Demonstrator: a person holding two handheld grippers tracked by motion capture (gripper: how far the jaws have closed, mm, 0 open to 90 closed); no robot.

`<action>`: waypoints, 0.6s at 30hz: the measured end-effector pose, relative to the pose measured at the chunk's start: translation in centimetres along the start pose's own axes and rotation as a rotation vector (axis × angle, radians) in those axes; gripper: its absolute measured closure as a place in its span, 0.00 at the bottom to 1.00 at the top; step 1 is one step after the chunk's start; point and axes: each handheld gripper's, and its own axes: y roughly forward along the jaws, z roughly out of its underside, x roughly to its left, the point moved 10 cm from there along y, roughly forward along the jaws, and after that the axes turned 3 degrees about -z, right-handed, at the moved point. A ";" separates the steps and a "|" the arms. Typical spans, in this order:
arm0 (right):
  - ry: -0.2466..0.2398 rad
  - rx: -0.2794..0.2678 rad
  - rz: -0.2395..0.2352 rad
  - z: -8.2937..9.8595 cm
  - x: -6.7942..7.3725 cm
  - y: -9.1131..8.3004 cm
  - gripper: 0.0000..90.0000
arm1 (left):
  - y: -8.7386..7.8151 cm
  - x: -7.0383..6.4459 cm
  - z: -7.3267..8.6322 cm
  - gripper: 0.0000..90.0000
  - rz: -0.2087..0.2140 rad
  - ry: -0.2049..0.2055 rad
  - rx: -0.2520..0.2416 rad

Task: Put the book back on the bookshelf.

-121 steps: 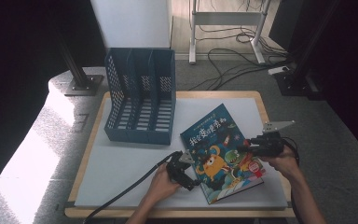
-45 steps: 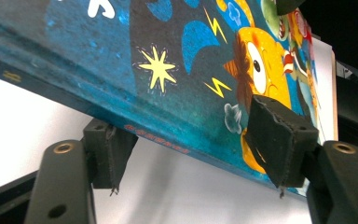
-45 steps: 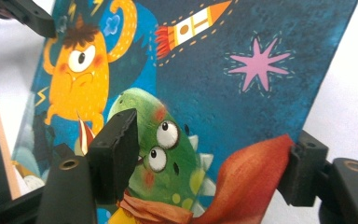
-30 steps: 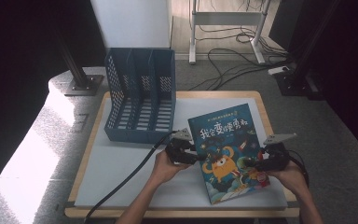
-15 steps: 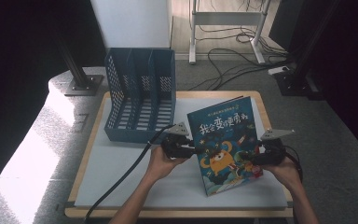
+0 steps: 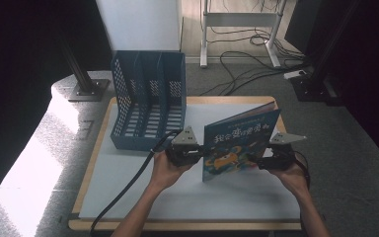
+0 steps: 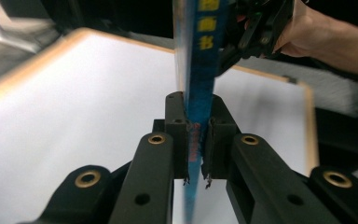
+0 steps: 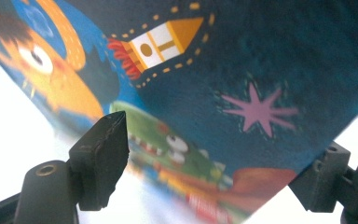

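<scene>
White-topped table (image 6: 128, 182) with a wooden rim, sitting on grey carpet (image 6: 355, 148). Behind it a white panel (image 6: 138, 24), a white metal frame (image 6: 242, 19) with loose black cables (image 6: 237, 64) trailing over the floor, plus a power strip (image 6: 296, 74). Pretty dark at both sides, bright patch of light (image 6: 24, 182) at lower left.

A blue file rack (image 6: 148, 101) with three upright compartments and perforated walls stands at the far left of the table (image 6: 128, 192), which has a white top and a pale wooden rim. Beyond the far edge, a white panel (image 6: 140, 24) stands on grey carpet. Loose cables (image 6: 237, 64) and a white power strip (image 6: 296, 75) lie beside a white metal frame (image 6: 239, 19).
</scene>
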 end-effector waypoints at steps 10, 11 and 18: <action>-0.053 -0.016 0.034 -0.5 0.2 1.2 0.24 | -0.7 0.5 0.7 0.91 -0.013 -0.025 0.014; -0.057 -0.020 0.035 -0.4 0.1 1.2 0.25 | -0.7 0.5 0.7 0.91 -0.006 -0.029 0.015; -0.021 -0.030 0.072 0.8 -1.1 1.1 0.15 | -0.6 0.6 0.7 0.91 -0.001 -0.045 0.018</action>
